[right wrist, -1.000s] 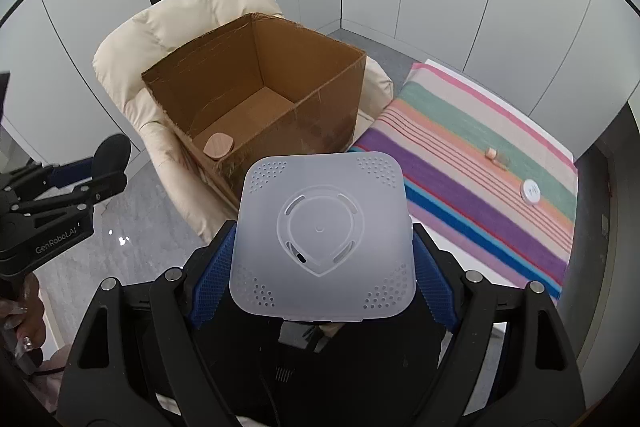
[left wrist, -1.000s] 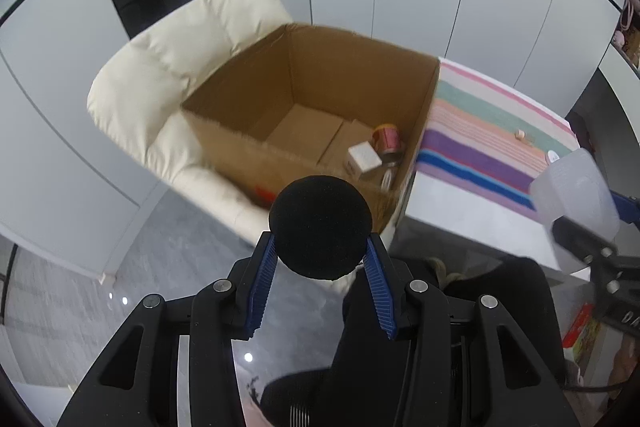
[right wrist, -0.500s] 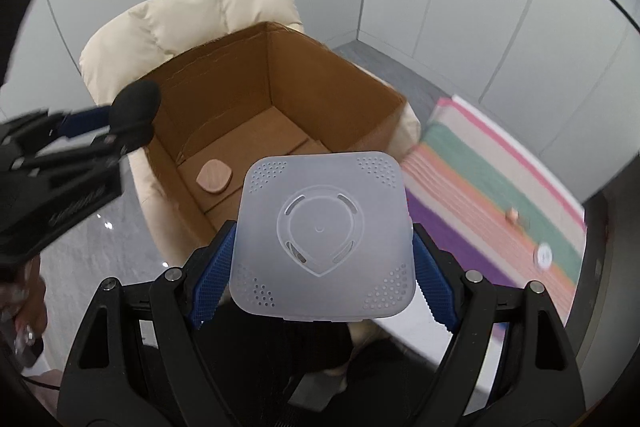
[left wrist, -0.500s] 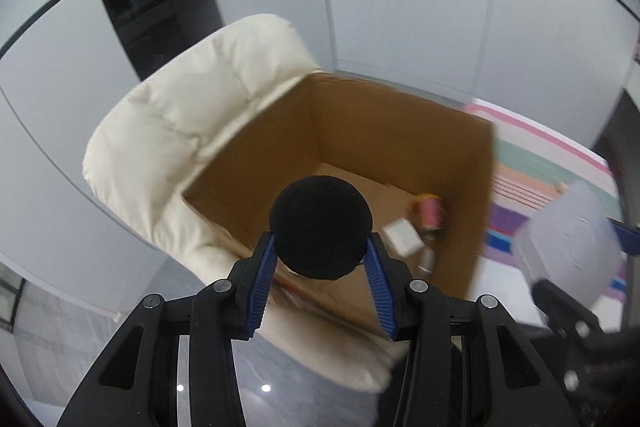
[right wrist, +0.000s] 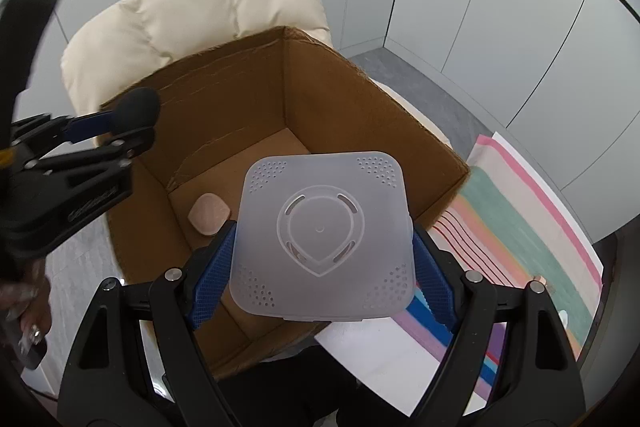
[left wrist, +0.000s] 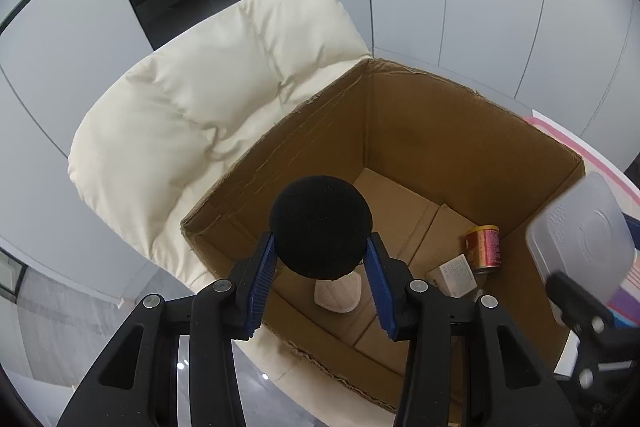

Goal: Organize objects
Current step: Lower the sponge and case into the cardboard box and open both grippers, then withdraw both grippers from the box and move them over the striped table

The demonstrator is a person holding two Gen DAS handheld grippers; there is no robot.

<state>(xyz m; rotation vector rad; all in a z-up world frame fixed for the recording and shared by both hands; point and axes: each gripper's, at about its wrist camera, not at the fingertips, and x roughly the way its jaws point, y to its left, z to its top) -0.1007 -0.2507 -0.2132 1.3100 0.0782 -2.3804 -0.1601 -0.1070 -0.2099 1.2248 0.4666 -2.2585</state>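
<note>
Both claws hang over the open cardboard box [left wrist: 460, 131], which sits on the cream armchair [left wrist: 192, 115], apparently so each load can drop straight in. The left claw [left wrist: 320, 259] grips a black foam ball [left wrist: 320, 227] by its sides, above the box's near wall. The right claw [right wrist: 322, 275] clamps a translucent square lid [right wrist: 322, 235] by opposite edges, held flat over the box's near corner, beside the striped bench [right wrist: 532, 227]. On the box floor lie a red can [left wrist: 483, 249], a small white carton [left wrist: 454, 275] and a pinkish pad [right wrist: 209, 214].
</note>
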